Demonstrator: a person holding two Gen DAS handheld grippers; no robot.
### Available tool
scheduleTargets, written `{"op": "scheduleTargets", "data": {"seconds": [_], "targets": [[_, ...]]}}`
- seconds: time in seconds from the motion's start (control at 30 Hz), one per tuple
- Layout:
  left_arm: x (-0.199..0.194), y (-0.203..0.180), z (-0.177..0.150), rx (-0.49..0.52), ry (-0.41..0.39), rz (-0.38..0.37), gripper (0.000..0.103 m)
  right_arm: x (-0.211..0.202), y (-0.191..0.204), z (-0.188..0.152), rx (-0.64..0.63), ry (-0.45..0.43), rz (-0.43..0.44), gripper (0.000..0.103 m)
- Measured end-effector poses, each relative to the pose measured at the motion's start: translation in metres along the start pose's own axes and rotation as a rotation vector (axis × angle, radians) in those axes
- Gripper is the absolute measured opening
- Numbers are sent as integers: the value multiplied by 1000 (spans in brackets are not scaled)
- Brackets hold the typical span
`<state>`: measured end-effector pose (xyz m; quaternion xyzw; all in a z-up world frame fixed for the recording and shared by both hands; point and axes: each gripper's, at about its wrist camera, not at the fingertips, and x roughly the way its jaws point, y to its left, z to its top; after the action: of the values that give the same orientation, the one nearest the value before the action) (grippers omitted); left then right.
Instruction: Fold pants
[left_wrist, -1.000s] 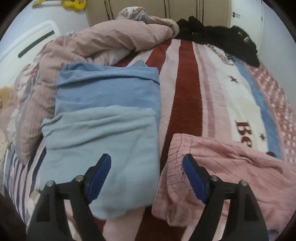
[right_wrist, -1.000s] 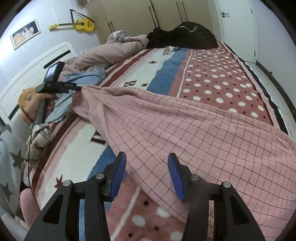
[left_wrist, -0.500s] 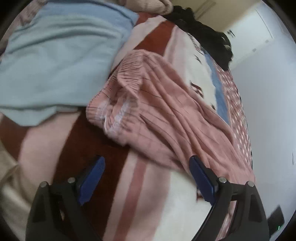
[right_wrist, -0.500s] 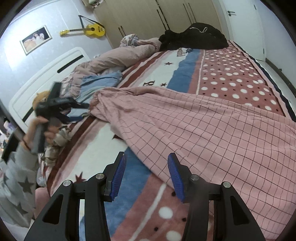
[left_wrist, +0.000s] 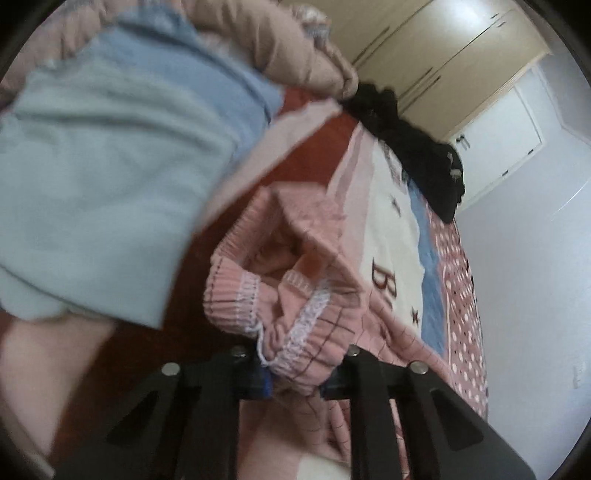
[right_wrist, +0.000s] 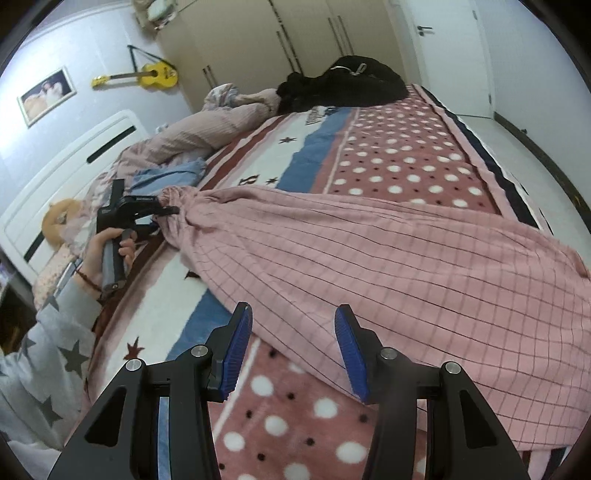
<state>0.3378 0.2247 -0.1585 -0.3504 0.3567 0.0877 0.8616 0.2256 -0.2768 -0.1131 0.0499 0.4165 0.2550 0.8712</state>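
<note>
**Q:** What are you handling, and where does it lie?

**A:** Pink checked pants (right_wrist: 369, 258), spread long across the patterned blanket (right_wrist: 406, 147) on the bed, waistband toward the headboard side and the legs running back under my right gripper (right_wrist: 293, 350). I judge them light, soft and limp: they will sag and bunch wherever I am not holding them, and the loose cloth could slide on the fleecy blanket when pulled. The ribbed elastic waistband (left_wrist: 236, 291) is the thickest, firmest edge, so that is the place to pinch at this end; the hems or the lower leg edge suit the other.

**Q:** And your left side?

**A:** My left gripper (left_wrist: 295, 384) is at the waistband, aimed down at the bed. Its jaws are closing, with a gathered fold of the band and a loose white thread (left_wrist: 260, 343) already squeezed between the pads. The right wrist view shows the cloth drawn into a knot at that tool, held by my left hand (right_wrist: 110, 251).

**Q:** The right?

**A:** It hovers tilted down over the near edge of the pant leg, jaws apart, nothing between the blue pads (right_wrist: 236, 350). Folded blue clothes (left_wrist: 92, 177) sit just beside the waistband.
</note>
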Motion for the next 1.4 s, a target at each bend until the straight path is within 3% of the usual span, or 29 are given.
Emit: {"op": "scheduleTargets", "data": {"seconds": [0.17,0.27,0.47,0.6,0.77,0.87,0.93,1.13,1.23,1.27,1.4], "targets": [[-32,25,31,-111,-61,-28,10,4,-3,-5,7,21,-2,43],[-48,34,39,-82,-100,37,9,8,-1,-9,1,31,-4,43],[-76,66,42,-75,-121,90,9,8,3,-9,2,29,6,43],[-100,73,50,-17,-190,188,9,8,8,-9,-9,30,9,43],[-126,66,61,16,-237,159,8,11,12,-8,-14,32,15,43],[-153,46,64,64,-299,132,8,12,12,-9,-8,32,23,43],[-166,20,57,150,-326,123,8,12,12,-10,-8,32,26,43],[-172,-84,9,438,-261,-39,8,9,10,-8,-6,21,25,43],[-155,-138,-36,576,-183,-123,8,2,9,-8,2,6,29,43],[-140,-159,-61,632,-122,-173,8,-2,8,-8,0,0,26,43],[-91,-200,-135,756,53,-242,8,-14,3,-11,6,-14,9,43]]}}
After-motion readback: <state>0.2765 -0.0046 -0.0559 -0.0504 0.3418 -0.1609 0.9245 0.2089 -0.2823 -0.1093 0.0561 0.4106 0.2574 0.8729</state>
